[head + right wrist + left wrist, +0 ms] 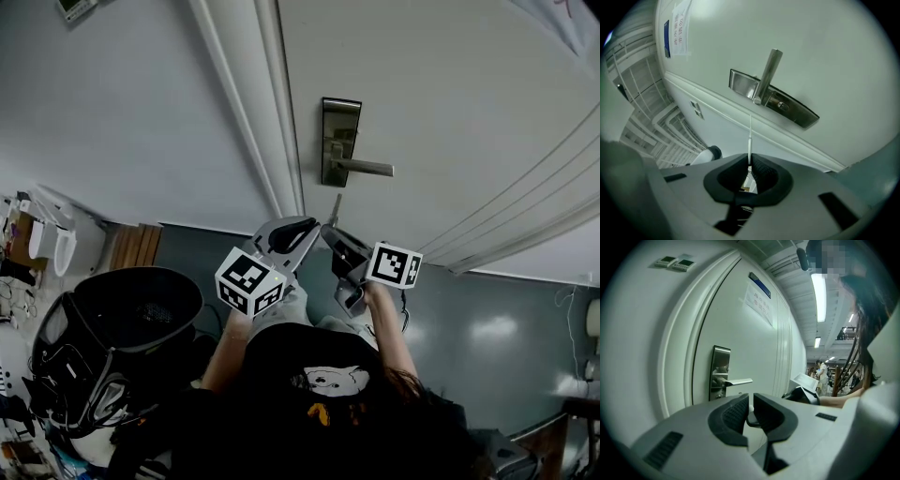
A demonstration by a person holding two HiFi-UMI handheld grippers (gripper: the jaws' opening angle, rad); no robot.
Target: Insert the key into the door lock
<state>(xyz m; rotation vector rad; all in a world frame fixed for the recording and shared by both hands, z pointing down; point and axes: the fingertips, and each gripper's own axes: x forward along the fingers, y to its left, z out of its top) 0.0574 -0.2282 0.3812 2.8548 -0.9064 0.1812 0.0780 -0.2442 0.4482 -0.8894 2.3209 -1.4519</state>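
Note:
A steel lock plate (339, 131) with a lever handle (367, 169) sits on the white door (441, 103). My right gripper (329, 231) is shut on a thin key (335, 208), held just below the lock plate and pointing up at it. In the right gripper view the key (750, 136) shows edge-on, its tip short of the lock plate (787, 107) and apart from the handle (768, 75). My left gripper (306, 226) hangs beside the right one, jaws together with nothing between them. The left gripper view shows the lock plate (720, 373) ahead and the left gripper (751, 405).
The door frame (246, 103) runs left of the lock, with plain wall (122, 112) beyond. A black bin (131, 314) and bags stand on the floor at the lower left. A paper notice (759, 303) is on the door. People (821, 373) stand far off.

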